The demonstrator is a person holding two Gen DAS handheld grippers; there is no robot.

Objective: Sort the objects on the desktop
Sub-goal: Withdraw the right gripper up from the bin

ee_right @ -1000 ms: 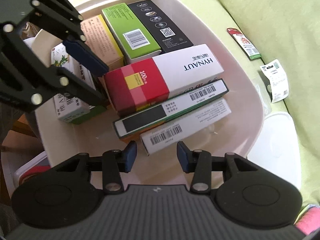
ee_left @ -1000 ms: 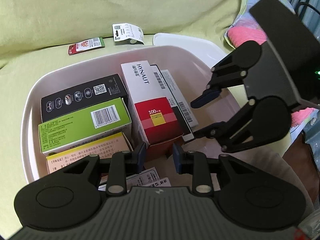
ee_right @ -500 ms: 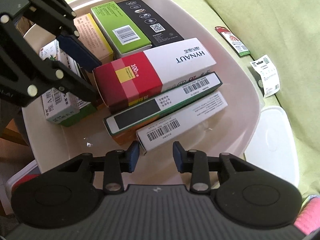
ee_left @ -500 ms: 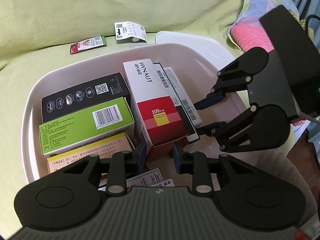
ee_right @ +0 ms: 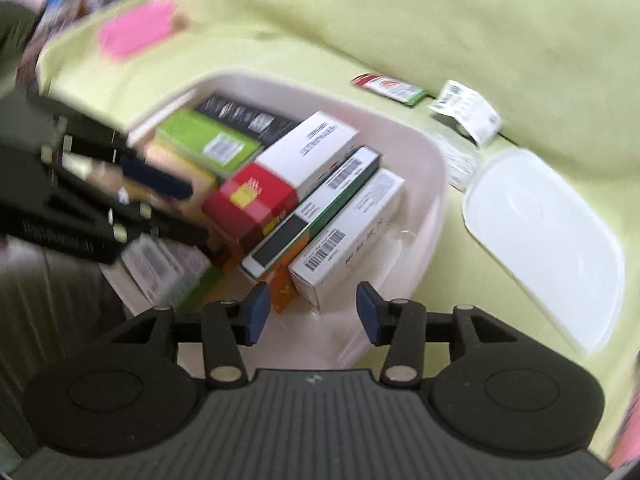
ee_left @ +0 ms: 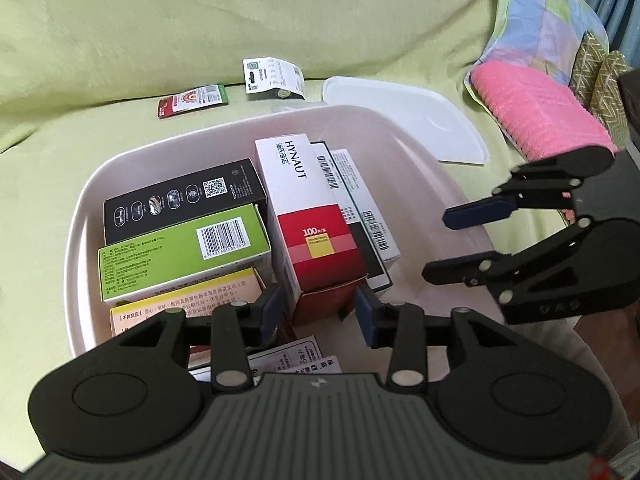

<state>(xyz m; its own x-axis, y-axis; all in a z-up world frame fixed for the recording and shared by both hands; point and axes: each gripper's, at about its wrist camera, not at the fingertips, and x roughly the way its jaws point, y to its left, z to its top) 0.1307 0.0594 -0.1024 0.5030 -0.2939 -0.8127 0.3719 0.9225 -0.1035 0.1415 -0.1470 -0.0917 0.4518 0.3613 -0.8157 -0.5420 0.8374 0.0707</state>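
Observation:
A white plastic bin (ee_left: pixel 80 220) on a green sheet holds several boxes: a black one (ee_left: pixel 180 200), a green one (ee_left: pixel 180 256), a yellow-labelled one (ee_left: pixel 188 304), a red-and-white HYNAUT box (ee_left: pixel 308 220) and flat white barcode boxes (ee_left: pixel 360 200). My left gripper (ee_left: pixel 319 314) is open at the bin's near side, with the HYNAUT box's red end between its fingers; contact is unclear. My right gripper (ee_left: pixel 440 244) hangs open and empty over the bin's right rim. In the blurred right wrist view the right gripper (ee_right: pixel 312 312) points at the white box ends (ee_right: pixel 348 232).
A white lid (ee_left: pixel 404 120) lies on the sheet beyond the bin's far right corner. A curled receipt label (ee_left: pixel 272 78) and a red-green packet (ee_left: pixel 192 100) lie behind the bin. A pink towel (ee_left: pixel 536 112) and a patterned pillow (ee_left: pixel 540 28) sit at the right.
My right gripper has drawn back rightward out of the bin and swung, blurring its view. My left gripper has edged forward so the red box end sits between its fingers.

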